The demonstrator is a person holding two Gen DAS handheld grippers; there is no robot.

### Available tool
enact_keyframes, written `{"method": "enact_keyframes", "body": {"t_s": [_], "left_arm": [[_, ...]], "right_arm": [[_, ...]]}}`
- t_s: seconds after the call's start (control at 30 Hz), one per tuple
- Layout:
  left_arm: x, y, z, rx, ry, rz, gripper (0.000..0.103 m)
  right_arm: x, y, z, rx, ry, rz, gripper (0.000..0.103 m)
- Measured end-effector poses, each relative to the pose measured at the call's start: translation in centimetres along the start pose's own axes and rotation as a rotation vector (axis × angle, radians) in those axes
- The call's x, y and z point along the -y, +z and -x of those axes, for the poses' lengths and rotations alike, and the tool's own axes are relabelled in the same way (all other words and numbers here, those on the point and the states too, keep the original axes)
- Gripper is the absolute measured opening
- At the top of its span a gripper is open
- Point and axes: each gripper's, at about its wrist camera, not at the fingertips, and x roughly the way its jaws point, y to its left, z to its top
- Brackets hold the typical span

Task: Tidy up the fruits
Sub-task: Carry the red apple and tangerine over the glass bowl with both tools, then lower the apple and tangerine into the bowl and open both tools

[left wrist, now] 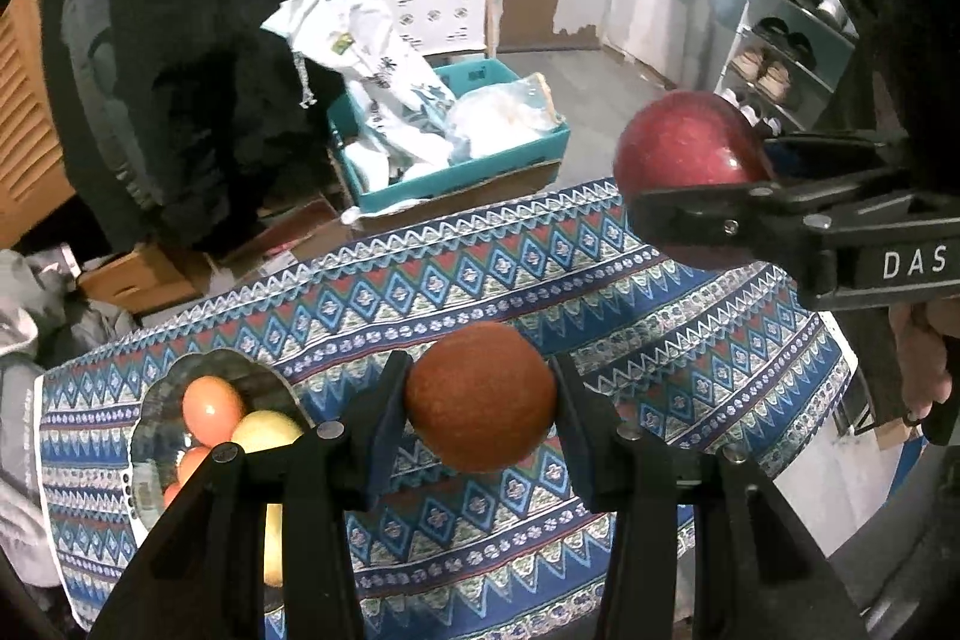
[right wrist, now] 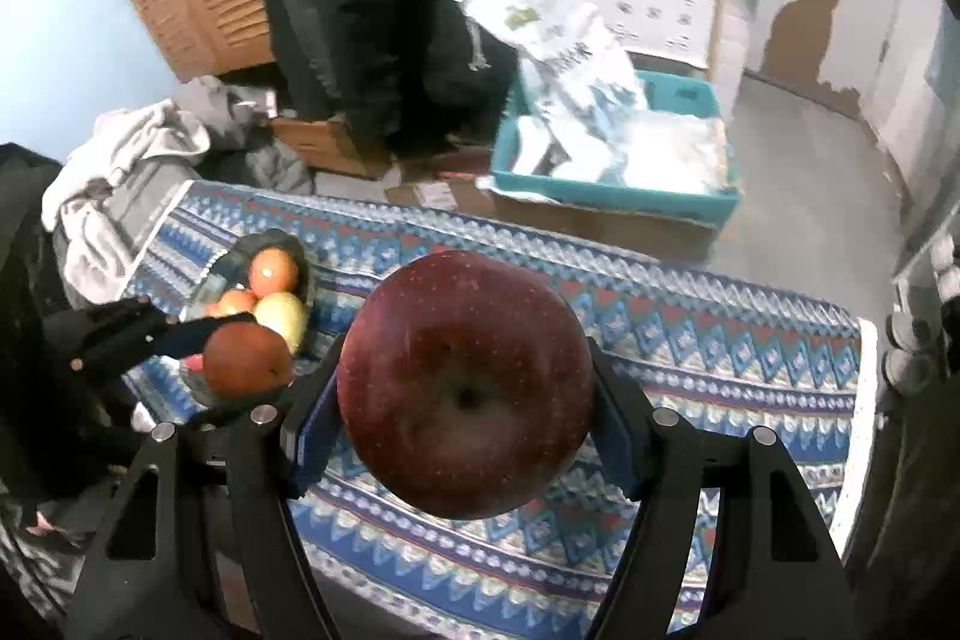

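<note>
The left gripper [left wrist: 480, 400] clamps an orange [left wrist: 480, 397]; the right gripper [right wrist: 465, 388] clamps an apple [right wrist: 465, 382]. Either could slip over the crowded bowl [right wrist: 300, 253] at lower left.

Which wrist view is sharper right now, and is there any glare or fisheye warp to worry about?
Left wrist view: sharper, orange and tablecloth pattern crisp, small glare spot on red apple. Right wrist view: softer, tablecloth and teal box smeared, apple up close fairly clear. Both: black corners and bowed edges from the fisheye.

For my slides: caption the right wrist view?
Right gripper holds apple above patterned cloth; fruit bowl at left.
</note>
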Motion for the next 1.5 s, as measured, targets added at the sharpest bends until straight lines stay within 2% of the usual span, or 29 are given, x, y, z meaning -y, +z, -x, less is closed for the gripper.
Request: {"method": "enact_keyframes", "body": {"t_s": [0.27,0.77,1.17,1.5], "left_arm": [[-3.7,-0.6,1.5,0.015,0.014,0.064,0.047],[-13.0,-3.1,2.3,0.004,0.070,0.224,0.047],[-21.0,-6.8,0.2,-0.062,0.131,0.359,0.047],[-24.8,-9.5,-3.1,-0.137,0.135,0.441,0.047]], "right_arm": [[-3.9,1.8,-1.2,0.004,0.047,0.040,0.071],[-11.1,4.7,-6.1,-0.051,0.133,0.096,0.071],[-16.1,5.5,-12.7,-0.143,0.193,0.125,0.071],[-18.0,5.1,-18.0,-0.231,0.202,0.122,0.072]]}}
